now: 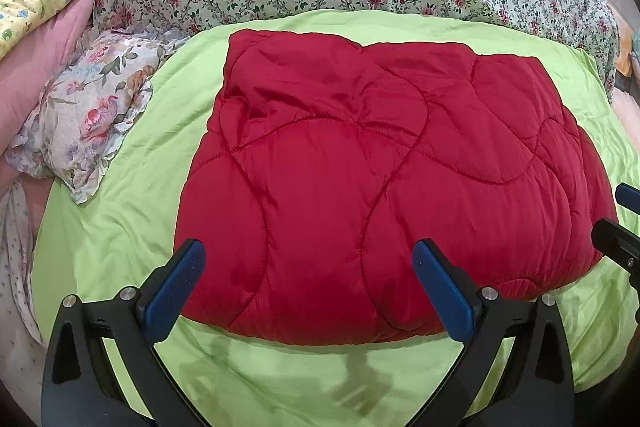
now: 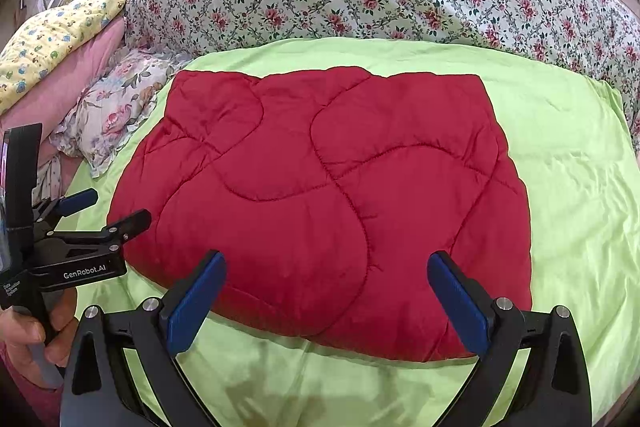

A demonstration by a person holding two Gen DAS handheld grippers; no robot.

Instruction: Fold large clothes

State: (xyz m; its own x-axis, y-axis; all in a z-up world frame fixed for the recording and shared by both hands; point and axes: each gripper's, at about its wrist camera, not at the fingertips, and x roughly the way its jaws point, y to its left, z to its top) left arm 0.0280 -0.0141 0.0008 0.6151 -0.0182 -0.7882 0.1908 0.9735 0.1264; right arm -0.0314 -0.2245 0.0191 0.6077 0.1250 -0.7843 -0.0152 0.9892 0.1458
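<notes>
My left gripper (image 1: pixel 308 283) hung with jaws wide apart over the near edge of the red quilted garment (image 1: pixel 384 179), which lay folded on the green sheet (image 1: pixel 120 227). It looked puffy, light and slick, so I judged the stitched near hem the best hold. My right gripper (image 2: pixel 326 295) was likewise spread, empty.

The right tongs (image 1: pixel 618 223) are cut off by the left-wrist view's edge.

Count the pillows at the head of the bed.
2 visible: a yellow print pillow on pink bedding at far left, and a frilled floral pillow below it, beside the red quilted garment. Others may be hidden.
</notes>
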